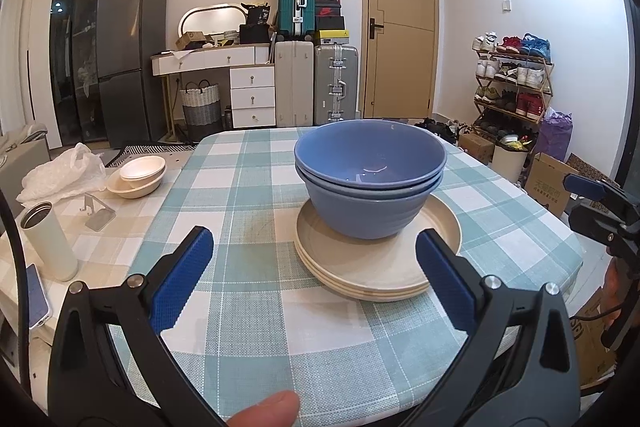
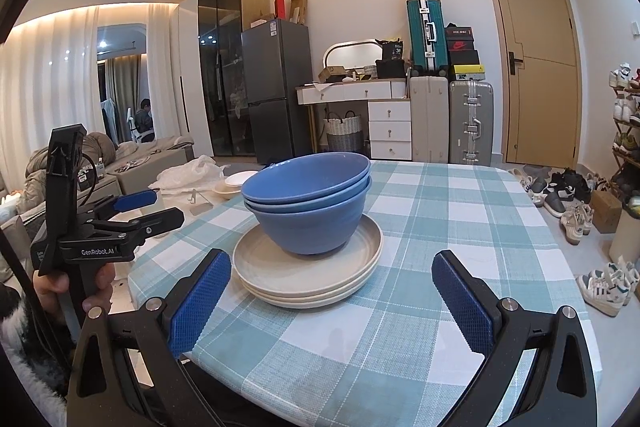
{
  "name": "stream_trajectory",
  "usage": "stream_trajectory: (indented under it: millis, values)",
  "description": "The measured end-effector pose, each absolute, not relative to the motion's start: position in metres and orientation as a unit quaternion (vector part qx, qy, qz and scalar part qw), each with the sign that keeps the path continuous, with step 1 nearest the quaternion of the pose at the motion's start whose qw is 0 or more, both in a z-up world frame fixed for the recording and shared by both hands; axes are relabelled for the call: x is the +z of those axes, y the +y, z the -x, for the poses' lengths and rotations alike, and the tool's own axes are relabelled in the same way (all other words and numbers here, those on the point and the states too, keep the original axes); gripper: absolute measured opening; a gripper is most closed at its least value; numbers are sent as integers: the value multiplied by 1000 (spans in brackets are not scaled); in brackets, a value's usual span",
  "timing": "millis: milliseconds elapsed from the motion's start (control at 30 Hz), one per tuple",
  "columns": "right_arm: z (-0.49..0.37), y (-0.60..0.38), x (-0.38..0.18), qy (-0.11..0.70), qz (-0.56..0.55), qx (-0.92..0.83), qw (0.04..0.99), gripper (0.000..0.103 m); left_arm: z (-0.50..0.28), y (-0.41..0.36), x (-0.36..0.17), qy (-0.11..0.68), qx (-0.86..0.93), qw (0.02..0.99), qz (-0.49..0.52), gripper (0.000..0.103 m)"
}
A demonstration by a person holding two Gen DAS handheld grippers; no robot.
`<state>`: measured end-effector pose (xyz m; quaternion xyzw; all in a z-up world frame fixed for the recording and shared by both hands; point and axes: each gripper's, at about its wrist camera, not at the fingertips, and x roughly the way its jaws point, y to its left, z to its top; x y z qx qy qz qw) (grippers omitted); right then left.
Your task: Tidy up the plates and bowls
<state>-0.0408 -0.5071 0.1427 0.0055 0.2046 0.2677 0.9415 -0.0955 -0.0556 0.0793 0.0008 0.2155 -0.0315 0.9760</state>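
Three nested blue bowls point(image 1: 370, 183) point(image 2: 310, 205) stand on a stack of three cream plates point(image 1: 376, 255) point(image 2: 308, 275) on the checked tablecloth point(image 1: 248, 211) point(image 2: 440, 227). My left gripper point(image 1: 314, 269) is open near the table's front edge, short of the stack, nothing between its blue pads. My right gripper point(image 2: 332, 291) is open too, a little back from the plates and empty. In the right wrist view the left gripper point(image 2: 160, 207) shows at the left, held by a hand. In the left wrist view the right gripper point(image 1: 596, 203) shows at the right edge.
On a side table at the left sit two cream bowls point(image 1: 138, 175), a white plastic bag point(image 1: 64, 175), a white tumbler point(image 1: 50, 241), a metal phone stand point(image 1: 98, 213) and a phone point(image 1: 38, 297). Shoes point(image 2: 576, 211) and boxes point(image 1: 550, 183) lie on the floor at the right.
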Motion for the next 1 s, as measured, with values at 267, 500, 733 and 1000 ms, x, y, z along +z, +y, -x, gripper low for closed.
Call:
stream_trajectory:
  millis: [267,500,733,1000]
  values:
    - [42,-507,142,205,-6,269,941,103,95,-52,80,215,-28,976,2,101]
    - [42,-506,142,207,-5,271,940,103,95,-50,80,217,-32,976,4,101]
    - [43,-505,141,208,-4,270,940,103,95,-50,80,217,-33,976,7,101]
    - [43,-504,140,208,-4,270,940,103,94,-50,80,213,-37,976,12,101]
